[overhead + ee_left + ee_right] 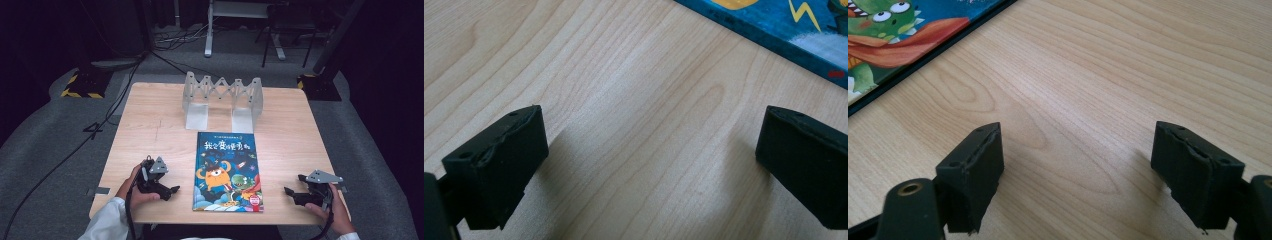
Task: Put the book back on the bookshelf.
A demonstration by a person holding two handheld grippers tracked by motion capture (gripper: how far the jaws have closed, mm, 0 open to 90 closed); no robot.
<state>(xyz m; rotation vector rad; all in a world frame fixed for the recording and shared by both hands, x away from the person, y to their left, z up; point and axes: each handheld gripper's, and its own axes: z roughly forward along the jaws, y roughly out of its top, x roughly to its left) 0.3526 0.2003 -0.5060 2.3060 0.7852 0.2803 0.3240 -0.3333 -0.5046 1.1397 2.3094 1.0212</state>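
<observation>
I have a gripper in each hand, resting low on the desk (150,125) on either side of the picture book (227,172), which lies flat and face up in the middle near my edge, its spine toward my left. My left gripper (172,190) sits just off the book's left edge with its jaws spread wide and nothing between them but bare wood; from the left gripper view the blue cover (784,30) shows at the upper right. My right gripper (289,190) is a little farther off on the other side, jaws likewise wide apart and empty, and its own view catches the cover's green monster at the upper left (893,35). Behind the book stands the folding book rack (222,97), upright with two base plates reaching toward me, well apart from both hands. I judge the book to be thin, light and fairly stiff, with a glossy cover that will probably be slippery and lies flush on the wood, so there is no gap to slide a jaw under. The better hold would likely be to drag or tip it at one long edge, pinch that edge across its thickness, and steady the other side with the second gripper.
</observation>
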